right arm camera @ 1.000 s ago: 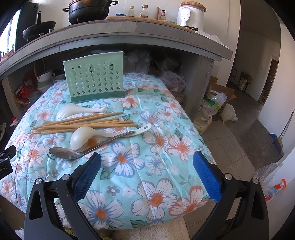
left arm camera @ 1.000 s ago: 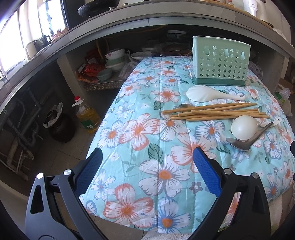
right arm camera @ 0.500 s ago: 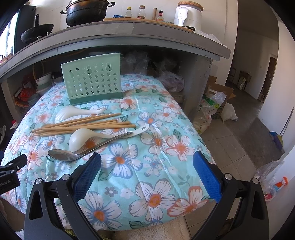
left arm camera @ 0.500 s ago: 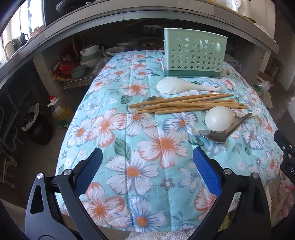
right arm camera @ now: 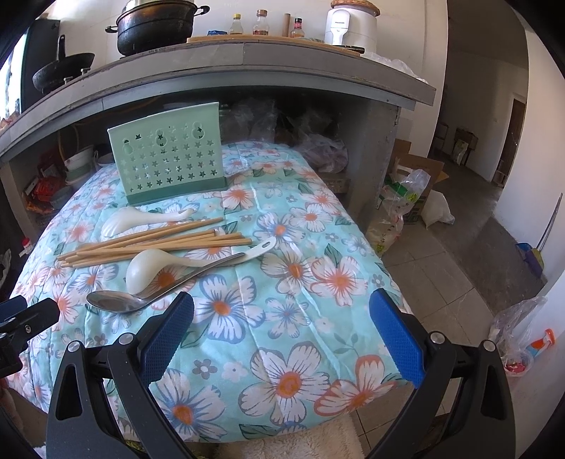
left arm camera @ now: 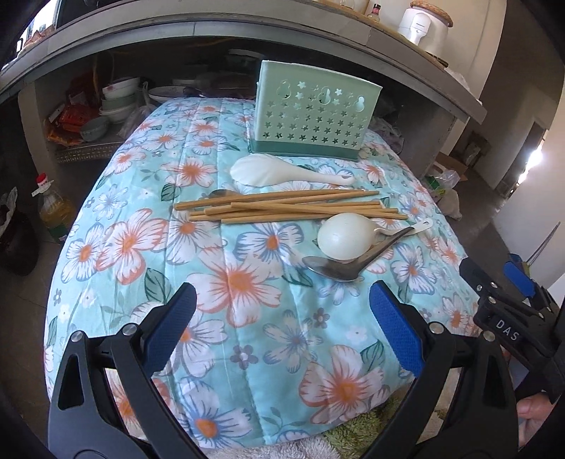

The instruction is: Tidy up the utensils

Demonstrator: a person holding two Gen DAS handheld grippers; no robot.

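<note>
L gripper (left arm camera: pixel 282 326): fingers spread wide, nothing btwn them; hovers over near edge of floral quilt (left arm camera: pixel 247 353).
R gripper (right arm camera: pixel 280 330): fingers also wide apart, empty; over near-right part of quilt. Its black body w/ blue pads shows at right edge of left wrist view.
Utensil holder (left arm camera: pixel 310 113): mint-green plastic, star cut-outs, darker green base; stands upright at far end of quilt, under grey counter (right arm camera: pixel 247 60).
Rice paddle (left arm camera: pixel 279 171): white, lies flat just in front of holder, handle pointing right.
Chopsticks (left arm camera: pixel 286 208): loose wooden bundle lying crosswise mid-quilt, btwn paddle & ladle; small metal spoon bowl (left arm camera: pixel 220 193) peeks out from under them at left.
Ladle (left arm camera: pixel 348 236): white plastic, bowl dome-up, handle running right; touches near side of chopsticks.
Metal spoon (left arm camera: pixel 339 268): closest utensil to grippers, bowl near, handle angled up-right under ladle.
On counter: black pot (right arm camera: pixel 155 26), wok (right arm camera: pixel 63 70), bottles, white cooker (right arm camera: pixel 351 23).
Floor left: oil bottle (left arm camera: pixel 53 208).
</note>
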